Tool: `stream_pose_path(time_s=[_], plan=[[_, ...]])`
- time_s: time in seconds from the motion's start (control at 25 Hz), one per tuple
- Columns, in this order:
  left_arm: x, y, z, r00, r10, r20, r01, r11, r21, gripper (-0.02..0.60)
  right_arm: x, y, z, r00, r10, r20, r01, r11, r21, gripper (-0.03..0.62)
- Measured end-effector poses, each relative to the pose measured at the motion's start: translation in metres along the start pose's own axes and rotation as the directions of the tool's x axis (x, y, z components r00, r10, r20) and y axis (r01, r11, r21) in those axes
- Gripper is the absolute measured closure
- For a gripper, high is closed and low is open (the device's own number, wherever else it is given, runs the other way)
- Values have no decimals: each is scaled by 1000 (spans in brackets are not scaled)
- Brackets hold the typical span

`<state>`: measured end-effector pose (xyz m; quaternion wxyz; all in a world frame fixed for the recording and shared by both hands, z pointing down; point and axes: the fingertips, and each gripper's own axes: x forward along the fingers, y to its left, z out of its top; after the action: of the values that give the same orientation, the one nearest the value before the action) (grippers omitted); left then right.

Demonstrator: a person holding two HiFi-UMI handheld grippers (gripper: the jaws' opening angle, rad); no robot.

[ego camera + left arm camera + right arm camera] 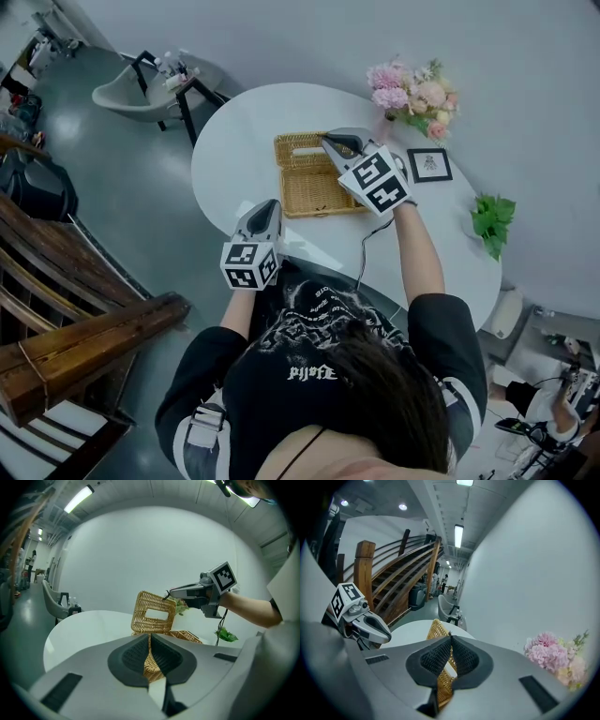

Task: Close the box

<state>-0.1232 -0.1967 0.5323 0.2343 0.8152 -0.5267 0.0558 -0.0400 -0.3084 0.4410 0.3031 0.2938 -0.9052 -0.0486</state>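
So the wicker box (323, 195) sits around the middle of the white table (234, 141). Its long axis runs left to right in front of us and the open top faces up. The lid (298, 150) is hinged on the far long side and stands almost upright, slot and all. Our right tongs (326, 140) are pressed together on the lid's top edge near its right corner. Our left tongs (272, 204) are squeezed onto wicker at the box's near left corner, toward the table's near edge. Pink flowers (412, 92) stand by the far edge.
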Motion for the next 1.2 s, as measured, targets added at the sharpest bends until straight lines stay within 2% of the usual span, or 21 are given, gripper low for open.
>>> stream_pose_path(time_s=[0.4,1.2], plan=[[-14,-20,-15,1000,22,7,-22,1000,0,551,-21,18,-7,1000,17,22,-16,1000,-19,560],[-42,-49,-40,997,67,37,-67,998,-13,551,-53,71,-36,996,84,-12,-84,995,-48,560]])
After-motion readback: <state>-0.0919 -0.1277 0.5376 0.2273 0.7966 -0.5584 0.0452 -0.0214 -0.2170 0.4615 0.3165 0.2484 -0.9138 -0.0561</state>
